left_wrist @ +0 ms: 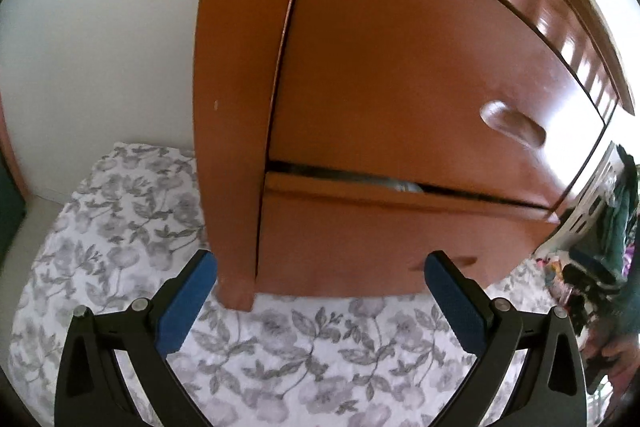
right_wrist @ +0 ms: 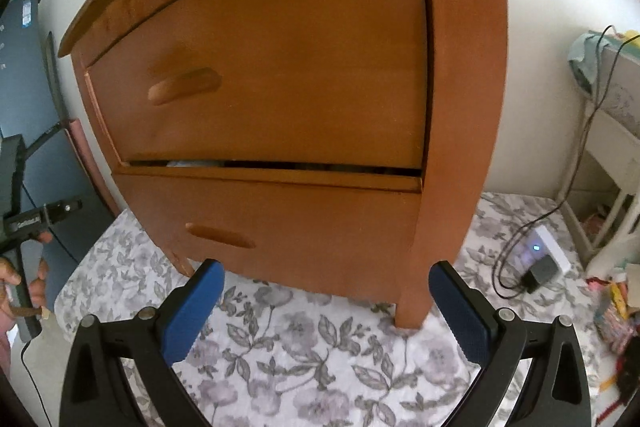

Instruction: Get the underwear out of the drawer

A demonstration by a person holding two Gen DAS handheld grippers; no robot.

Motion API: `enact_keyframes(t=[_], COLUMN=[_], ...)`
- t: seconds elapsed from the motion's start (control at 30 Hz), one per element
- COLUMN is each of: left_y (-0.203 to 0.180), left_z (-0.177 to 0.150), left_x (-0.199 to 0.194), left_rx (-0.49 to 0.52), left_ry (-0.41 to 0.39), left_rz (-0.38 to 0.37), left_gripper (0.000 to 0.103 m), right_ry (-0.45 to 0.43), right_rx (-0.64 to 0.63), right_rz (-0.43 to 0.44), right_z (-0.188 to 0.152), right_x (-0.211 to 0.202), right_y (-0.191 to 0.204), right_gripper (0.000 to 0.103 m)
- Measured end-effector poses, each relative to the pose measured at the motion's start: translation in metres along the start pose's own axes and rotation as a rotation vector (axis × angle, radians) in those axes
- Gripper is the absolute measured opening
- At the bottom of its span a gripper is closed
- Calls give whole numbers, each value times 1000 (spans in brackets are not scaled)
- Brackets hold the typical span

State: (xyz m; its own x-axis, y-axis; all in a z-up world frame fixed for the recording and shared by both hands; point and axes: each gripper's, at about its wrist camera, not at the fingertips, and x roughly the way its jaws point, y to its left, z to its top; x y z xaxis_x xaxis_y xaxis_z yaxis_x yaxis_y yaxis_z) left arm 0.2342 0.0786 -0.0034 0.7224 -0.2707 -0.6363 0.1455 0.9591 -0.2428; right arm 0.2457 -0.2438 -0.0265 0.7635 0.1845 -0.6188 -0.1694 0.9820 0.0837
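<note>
A small orange-brown wooden chest point(left_wrist: 380, 67) point(right_wrist: 280, 67) stands on a floral sheet. Its lower drawer point(left_wrist: 360, 239) point(right_wrist: 280, 223) is pulled out a crack, and a sliver of pale fabric point(left_wrist: 400, 185) point(right_wrist: 188, 163) shows in the gap under the upper drawer point(left_wrist: 420, 87) point(right_wrist: 272, 67). Each drawer has a wooden handle point(left_wrist: 514, 125) point(right_wrist: 220, 235). My left gripper point(left_wrist: 320, 277) hangs open in front of the chest's left leg. Open too, my right gripper point(right_wrist: 326, 279) hovers before the lower drawer and holds nothing.
The floral sheet point(left_wrist: 300, 347) point(right_wrist: 320, 347) covers the floor around the chest. A power strip with charger and cables point(right_wrist: 540, 263) lies to the right, beside a white stand point(right_wrist: 608, 187). A hand on the other gripper's grip point(right_wrist: 24, 267) shows at the left edge. Clutter point(left_wrist: 600, 227) sits at the far right.
</note>
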Motion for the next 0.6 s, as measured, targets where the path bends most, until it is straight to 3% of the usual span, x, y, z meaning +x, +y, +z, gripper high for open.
enact_keyframes(t=[0.6], left_y=[3], left_z=[17], left_x=[42], left_rx=[76], left_ry=[49], left_rz=[-87], left_gripper=[103], right_ry=[29], right_rx=[-61], right_rz=[75], right_z=[17], right_x=[36], right_y=[-14], right_gripper=[103])
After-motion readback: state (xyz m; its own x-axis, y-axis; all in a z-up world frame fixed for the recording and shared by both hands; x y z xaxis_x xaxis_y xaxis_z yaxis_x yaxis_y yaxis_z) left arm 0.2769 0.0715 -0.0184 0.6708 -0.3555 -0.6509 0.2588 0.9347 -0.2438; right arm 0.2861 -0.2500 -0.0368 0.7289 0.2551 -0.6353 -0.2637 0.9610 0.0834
